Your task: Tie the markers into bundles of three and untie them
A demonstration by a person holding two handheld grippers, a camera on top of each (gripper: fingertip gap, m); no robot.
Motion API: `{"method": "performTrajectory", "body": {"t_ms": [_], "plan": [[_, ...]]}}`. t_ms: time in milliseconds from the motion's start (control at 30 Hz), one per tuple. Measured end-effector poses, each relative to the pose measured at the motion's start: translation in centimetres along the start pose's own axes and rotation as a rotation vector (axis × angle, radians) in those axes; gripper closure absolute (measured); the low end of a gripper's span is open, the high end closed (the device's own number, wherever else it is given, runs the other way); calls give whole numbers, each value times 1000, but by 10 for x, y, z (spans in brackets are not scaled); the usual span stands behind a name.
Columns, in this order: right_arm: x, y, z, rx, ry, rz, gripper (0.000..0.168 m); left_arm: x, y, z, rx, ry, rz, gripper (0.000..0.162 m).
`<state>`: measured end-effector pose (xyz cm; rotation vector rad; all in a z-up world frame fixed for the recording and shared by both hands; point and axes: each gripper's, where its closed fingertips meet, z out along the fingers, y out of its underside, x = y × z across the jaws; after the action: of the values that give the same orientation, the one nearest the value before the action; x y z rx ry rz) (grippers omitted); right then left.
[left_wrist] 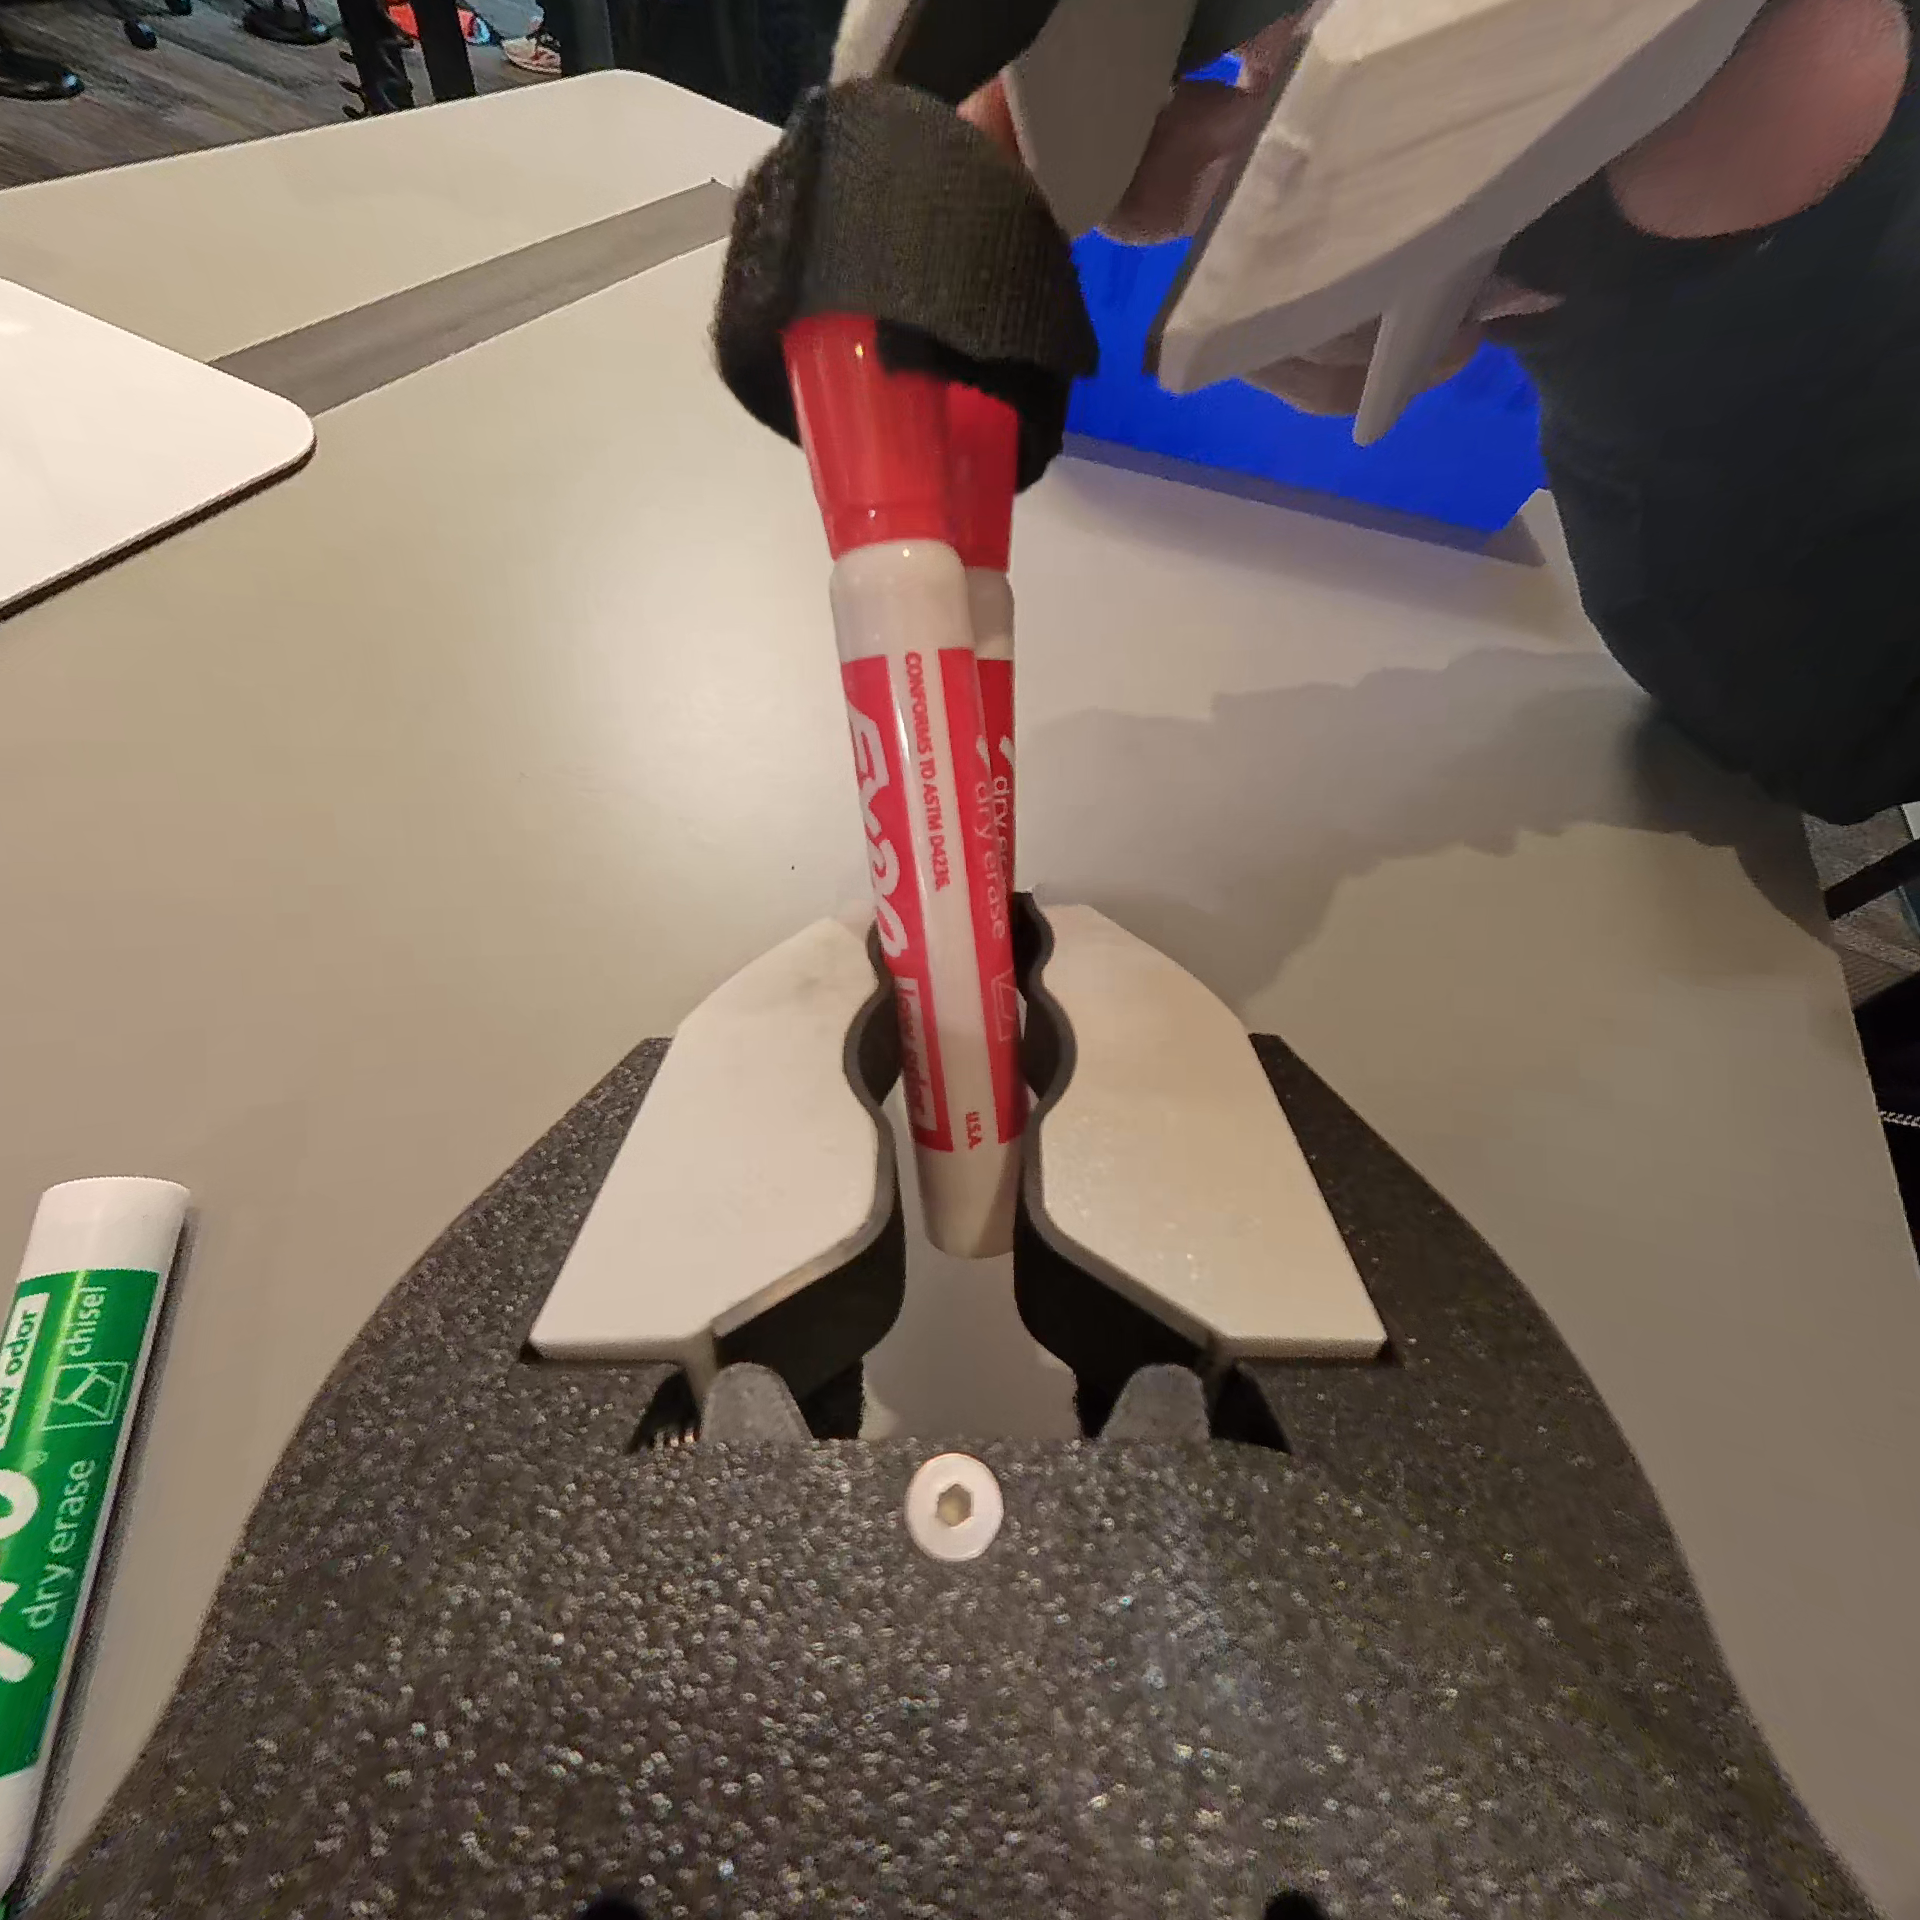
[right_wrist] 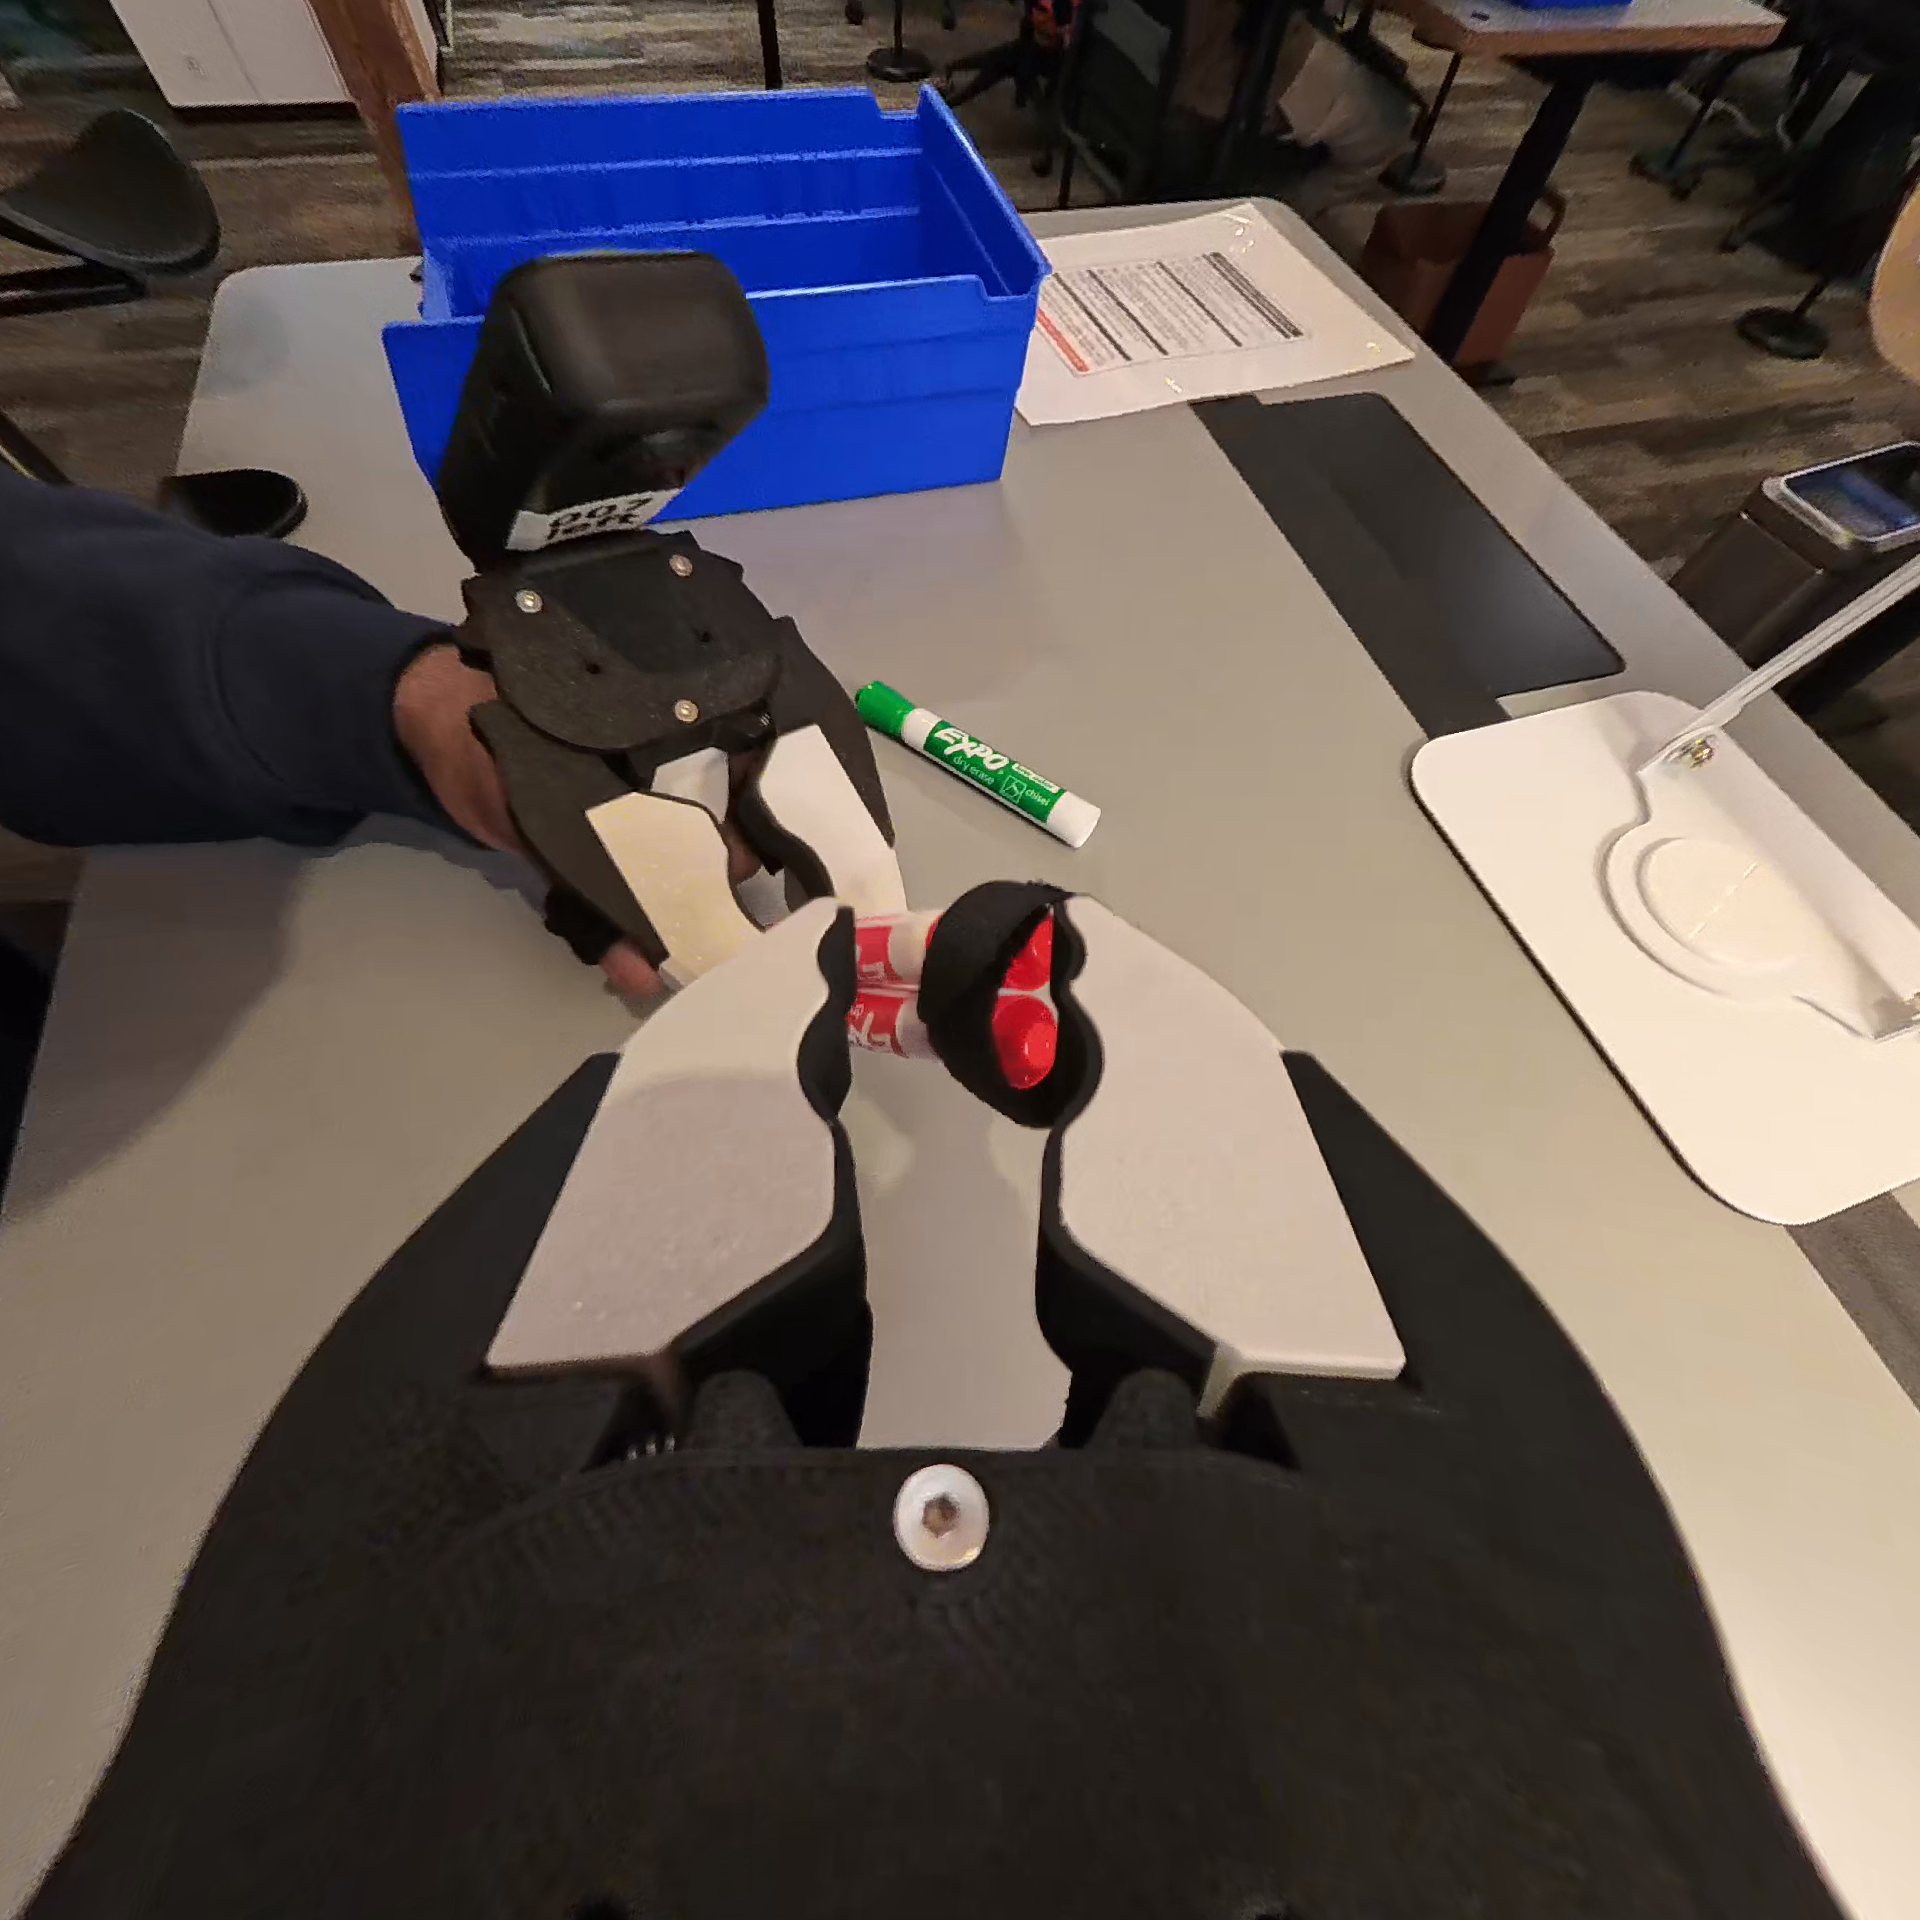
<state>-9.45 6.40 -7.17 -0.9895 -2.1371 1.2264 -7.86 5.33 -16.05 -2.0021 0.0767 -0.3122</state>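
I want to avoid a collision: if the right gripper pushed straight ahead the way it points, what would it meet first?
Probably the black strap around the red markers, already sitting between the right gripper fingertips. Past them lies the green marker on the table, though depth is uncertain.

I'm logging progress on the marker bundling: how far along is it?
Done: a black strap is looped round the caps of two red markers.
In hand: the left tongs are shut on the barrels of the markers. The right tongs sit open around the strapped end.
Left: the green marker lies loose on the table, so no bundle of three shows yet.
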Motion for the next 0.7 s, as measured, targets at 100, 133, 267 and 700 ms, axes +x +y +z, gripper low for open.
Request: {"method": "performTrajectory", "body": {"t_ms": [100, 133, 267, 700], "plan": [[-1, 1, 2, -7, 11, -26, 133, 2, 1, 1, -10, 5, 4, 143], [0, 2, 2, -9, 17, -37, 132, 2, 1, 1, -10, 7, 2, 143], [-11, 4, 6, -20, -30, -70, 129, 2, 2, 1, -11, 8, -1, 143], [0, -1, -4, 96, -78, -54, 124, 6, -7, -3, 38, 22, 34, 143]]}}
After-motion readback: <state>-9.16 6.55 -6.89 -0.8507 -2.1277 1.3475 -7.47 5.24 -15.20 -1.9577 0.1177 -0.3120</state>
